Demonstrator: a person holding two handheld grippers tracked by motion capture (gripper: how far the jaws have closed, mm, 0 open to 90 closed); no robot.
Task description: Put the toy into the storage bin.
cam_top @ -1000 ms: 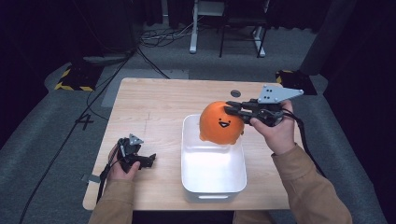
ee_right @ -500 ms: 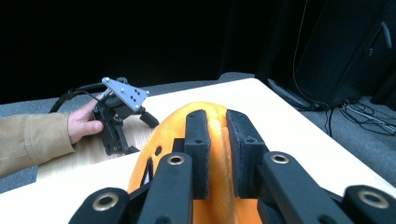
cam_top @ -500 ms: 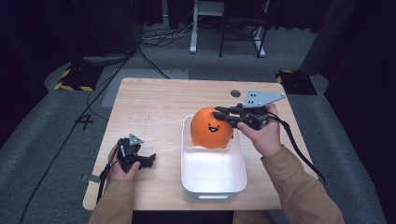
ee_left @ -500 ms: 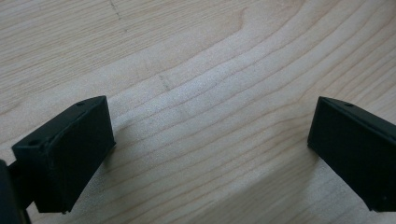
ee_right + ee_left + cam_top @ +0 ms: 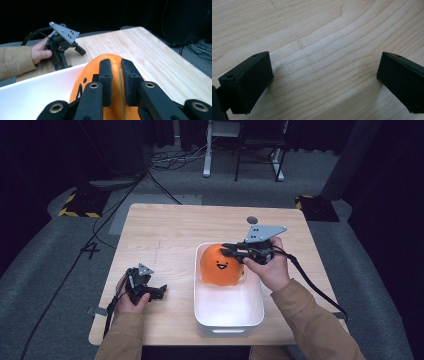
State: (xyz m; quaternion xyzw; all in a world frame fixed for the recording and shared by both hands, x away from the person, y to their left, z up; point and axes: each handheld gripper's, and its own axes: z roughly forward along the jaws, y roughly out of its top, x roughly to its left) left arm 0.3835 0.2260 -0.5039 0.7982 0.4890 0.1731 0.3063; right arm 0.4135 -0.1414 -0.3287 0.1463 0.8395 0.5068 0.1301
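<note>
An orange plush toy with a smiling face hangs low in the far end of a white tub on the wooden table. My right gripper is shut on a fold at the plush's top; in the right gripper view the jaws pinch the orange fabric above the tub's white wall. My left gripper rests on the table left of the tub. In the left gripper view it is open over bare wood, with nothing between its jaws.
A small dark round disc lies on the table behind the tub. Cables trail from both grippers over the table's edges. Chair and desk legs stand on the floor beyond the far edge.
My right gripper has carried the plush leftwards and down, from the tub's far right rim into its far end. The left gripper has stayed put.
</note>
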